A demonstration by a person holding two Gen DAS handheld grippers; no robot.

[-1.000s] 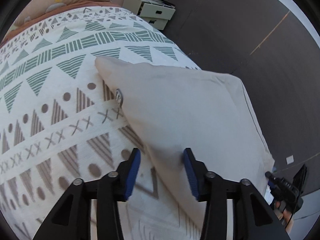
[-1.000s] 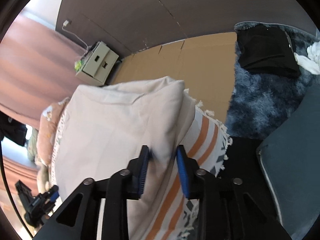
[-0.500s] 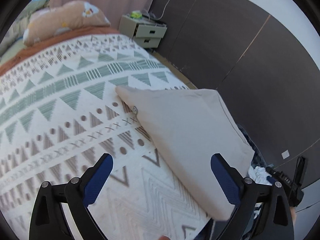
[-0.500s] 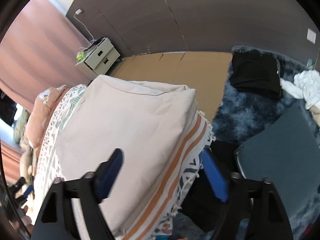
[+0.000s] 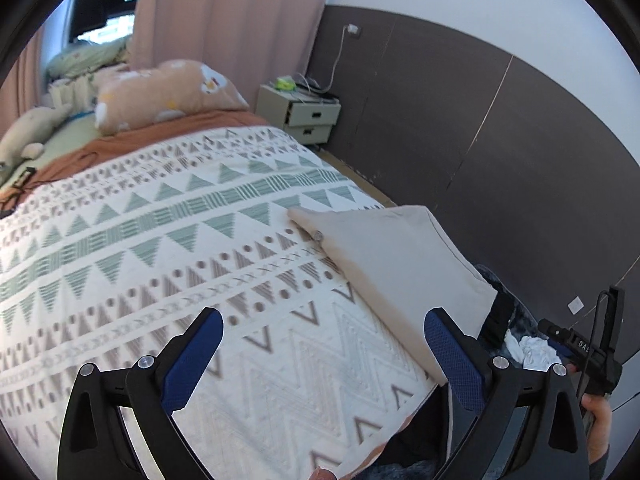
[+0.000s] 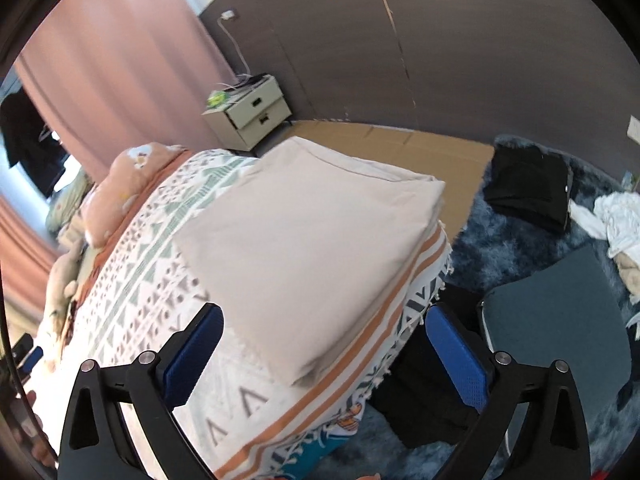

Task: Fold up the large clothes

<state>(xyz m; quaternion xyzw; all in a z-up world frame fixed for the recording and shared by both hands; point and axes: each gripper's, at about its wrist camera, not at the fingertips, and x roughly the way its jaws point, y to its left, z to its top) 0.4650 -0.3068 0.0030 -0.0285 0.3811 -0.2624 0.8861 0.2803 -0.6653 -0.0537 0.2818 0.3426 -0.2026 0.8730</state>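
Ahead of your spread fingers, the bed carries the beige garment folded into a flat rectangle at its corner; the fold looks done, only tidying left. Your left gripper and right gripper gape wide, holding and touching nothing.

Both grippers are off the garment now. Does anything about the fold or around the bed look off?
The folded beige garment lies neat but right at the bed's corner edge. White clothes are crumpled on the blue rug. Both the left gripper and right gripper are open.
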